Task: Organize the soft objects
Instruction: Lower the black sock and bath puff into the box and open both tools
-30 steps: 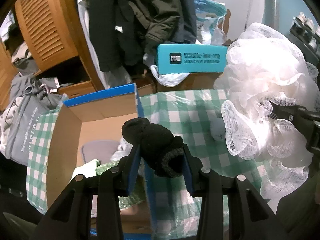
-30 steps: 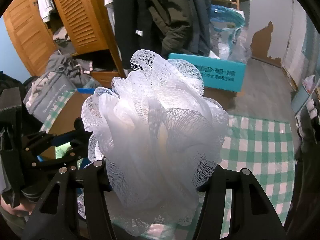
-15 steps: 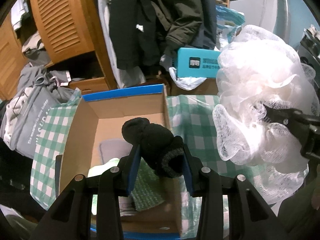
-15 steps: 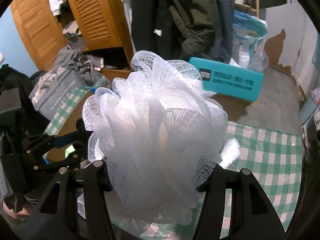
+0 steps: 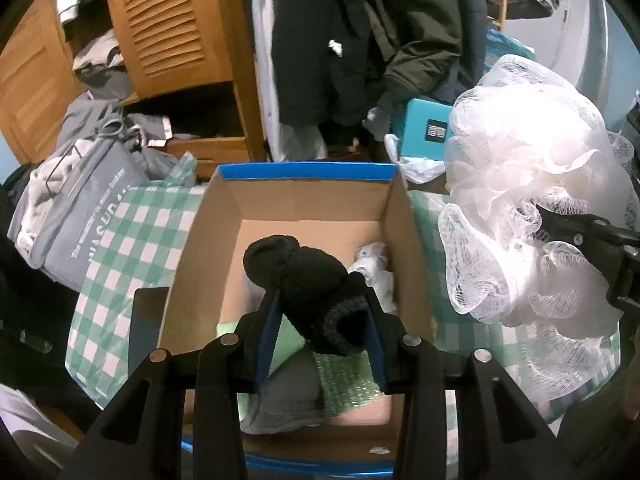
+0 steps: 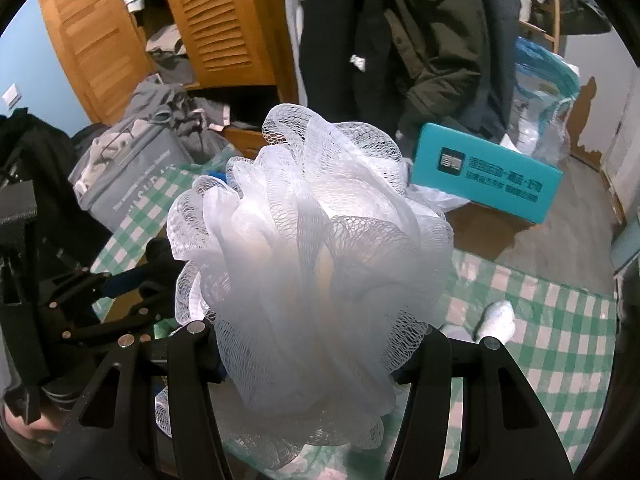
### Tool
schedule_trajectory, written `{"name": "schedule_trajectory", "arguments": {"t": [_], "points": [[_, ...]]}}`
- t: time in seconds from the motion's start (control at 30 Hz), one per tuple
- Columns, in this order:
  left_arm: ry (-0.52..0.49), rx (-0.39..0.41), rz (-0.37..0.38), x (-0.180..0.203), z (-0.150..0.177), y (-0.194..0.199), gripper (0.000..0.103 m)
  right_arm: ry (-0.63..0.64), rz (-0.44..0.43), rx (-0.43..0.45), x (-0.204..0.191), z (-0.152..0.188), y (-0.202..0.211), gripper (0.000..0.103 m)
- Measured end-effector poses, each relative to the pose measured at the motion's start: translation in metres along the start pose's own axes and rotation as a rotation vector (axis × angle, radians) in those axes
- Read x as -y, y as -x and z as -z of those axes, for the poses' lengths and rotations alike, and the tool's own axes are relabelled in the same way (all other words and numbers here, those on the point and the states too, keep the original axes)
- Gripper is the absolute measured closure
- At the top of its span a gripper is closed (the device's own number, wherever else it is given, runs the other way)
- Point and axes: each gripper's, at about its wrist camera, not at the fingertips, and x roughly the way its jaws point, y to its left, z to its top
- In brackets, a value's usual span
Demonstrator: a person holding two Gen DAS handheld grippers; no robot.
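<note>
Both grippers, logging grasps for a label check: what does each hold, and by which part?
The left gripper clamps the rolled black sock at its grey cuff end; the right gripper squeezes the white mesh bath pouf around its lower half.

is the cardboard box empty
No, the cardboard box already holds a grey cloth, something green and white items.
</note>
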Motion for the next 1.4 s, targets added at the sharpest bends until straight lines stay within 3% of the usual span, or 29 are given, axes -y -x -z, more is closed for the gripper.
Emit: {"name": "schedule_trajectory", "arguments": {"t": [0.8, 1.07, 1.4], "points": [[0.141, -0.089, -0.062, -0.071, 0.002, -0.039, 0.061, 0.159, -0.021, -0.101, -0.072, -0.032, -0.078, 0.043], [0.172, -0.089, -0.098, -0.078, 0.004, -0.042, 0.035, 0.189, -0.013, -0.091, -0.078, -0.035, -0.083, 0.024], [0.180, -0.064, -0.083, -0.076, 0.002, -0.031, 0.029, 0.122, -0.011, -0.065, -0.057, -0.037, -0.070, 0.022]]}}
